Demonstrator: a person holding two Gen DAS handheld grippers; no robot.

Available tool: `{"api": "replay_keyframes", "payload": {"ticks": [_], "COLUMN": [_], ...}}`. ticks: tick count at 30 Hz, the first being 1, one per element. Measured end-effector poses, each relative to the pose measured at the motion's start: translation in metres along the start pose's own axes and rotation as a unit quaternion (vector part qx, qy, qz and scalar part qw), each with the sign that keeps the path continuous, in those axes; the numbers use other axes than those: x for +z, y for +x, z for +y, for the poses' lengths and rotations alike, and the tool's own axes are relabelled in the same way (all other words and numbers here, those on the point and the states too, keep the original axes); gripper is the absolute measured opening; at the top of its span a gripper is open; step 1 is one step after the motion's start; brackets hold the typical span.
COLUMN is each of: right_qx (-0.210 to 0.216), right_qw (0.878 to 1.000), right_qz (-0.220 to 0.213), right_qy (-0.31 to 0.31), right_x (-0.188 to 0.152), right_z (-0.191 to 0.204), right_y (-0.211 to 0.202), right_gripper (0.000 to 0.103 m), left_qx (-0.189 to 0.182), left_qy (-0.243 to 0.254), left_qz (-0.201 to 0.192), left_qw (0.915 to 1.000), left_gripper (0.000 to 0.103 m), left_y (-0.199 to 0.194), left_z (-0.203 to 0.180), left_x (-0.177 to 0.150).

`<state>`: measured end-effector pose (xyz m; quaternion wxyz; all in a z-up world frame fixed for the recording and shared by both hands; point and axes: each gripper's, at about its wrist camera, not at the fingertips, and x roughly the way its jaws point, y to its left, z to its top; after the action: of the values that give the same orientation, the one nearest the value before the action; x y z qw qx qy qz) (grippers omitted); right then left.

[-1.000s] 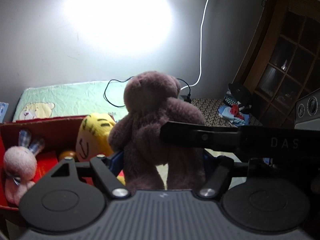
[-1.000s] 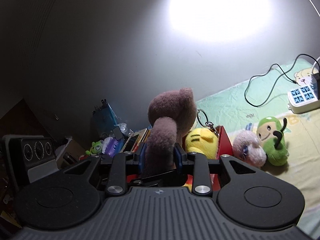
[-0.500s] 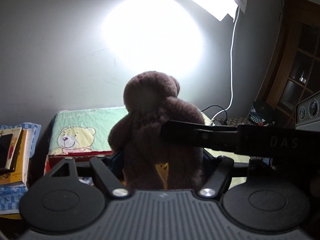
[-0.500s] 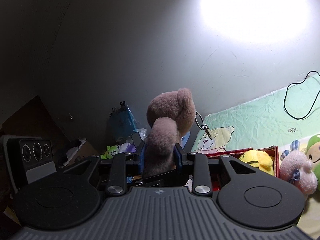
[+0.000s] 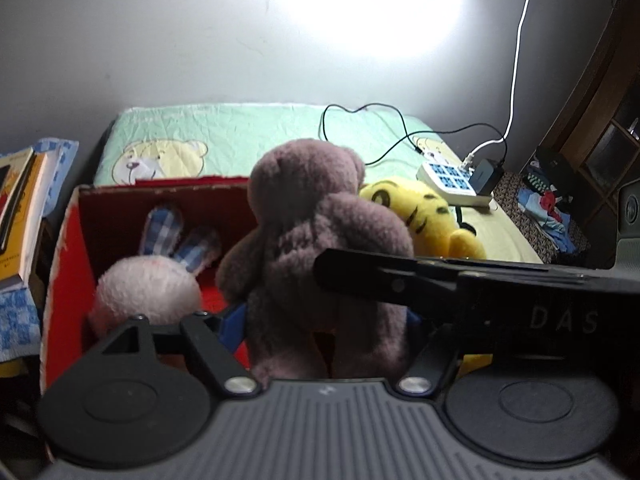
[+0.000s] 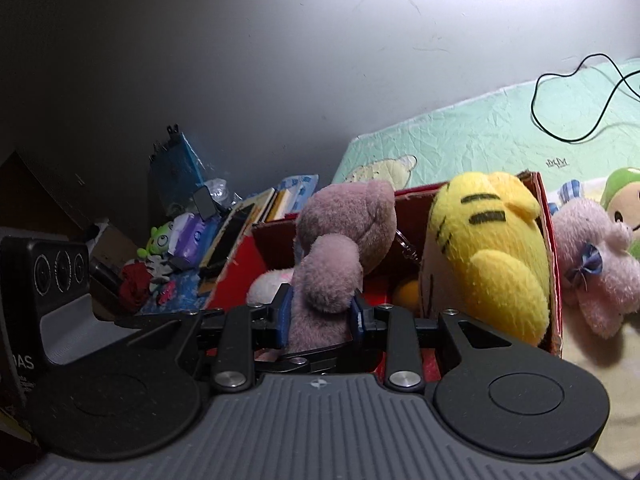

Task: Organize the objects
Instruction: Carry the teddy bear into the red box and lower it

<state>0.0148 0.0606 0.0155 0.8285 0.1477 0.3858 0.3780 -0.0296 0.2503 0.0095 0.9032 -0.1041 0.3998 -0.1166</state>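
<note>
A mauve teddy bear (image 5: 316, 240) hangs upright over the open red box (image 5: 60, 248), and both grippers hold it. My left gripper (image 5: 324, 320) is shut on its lower body, a blue pad on each side. My right gripper (image 6: 320, 312) is shut on the teddy bear (image 6: 332, 264) from the side, and one of its fingers (image 5: 384, 280) crosses the bear in the left wrist view. Inside the red box (image 6: 550, 248) sit a yellow tiger plush (image 6: 488, 248) and a pink bunny (image 5: 148, 288) with checked ears.
Outside the box's right wall lie a second pink plush (image 6: 592, 264) and a green plush (image 6: 624, 204) on the bear-print mat (image 5: 224, 136). A power strip (image 5: 452, 180) with cables lies at the mat's right end. Books (image 5: 20, 216) are stacked left of the box.
Both grippers have sunk toward the red box with the bear still gripped. The box, the bunny and the tiger now fill the lower views, closer than half a second ago.
</note>
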Motion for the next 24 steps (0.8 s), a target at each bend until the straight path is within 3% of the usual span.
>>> {"api": "replay_keyframes", "payload": {"ticks": [5, 12, 21, 24], "right_qx": [-0.031, -0.058, -0.091, -0.092], "right_qw": [0.999, 0.998, 0.995, 0.995], "right_qz": [0.030, 0.040, 0.038, 0.036], "right_qy": [-0.001, -0.004, -0.022, -0.030], "right_x": [-0.005, -0.009, -0.012, -0.014], "right_z": [-0.001, -0.002, -0.004, -0.006], "right_y": [0.009, 0.023, 0.027, 0.029], "right_gripper": [0.031, 0.030, 0.026, 0.025], "left_qx": [-0.016, -0.030, -0.024, 0.001], "left_qy": [-0.020, -0.023, 0.015, 0.050], "left_qz": [0.038, 0.061, 0.085, 0.081], "left_qw": [0.9990, 0.9974, 0.9960, 0.9955], "left_gripper": [0.074, 0.074, 0.075, 0.076], "left_y": [0.024, 0.041, 0.047, 0.048], "left_z": [0.014, 0.015, 0.001, -0.012], "left_x": [-0.009, -0.014, -0.011, -0.012]}}
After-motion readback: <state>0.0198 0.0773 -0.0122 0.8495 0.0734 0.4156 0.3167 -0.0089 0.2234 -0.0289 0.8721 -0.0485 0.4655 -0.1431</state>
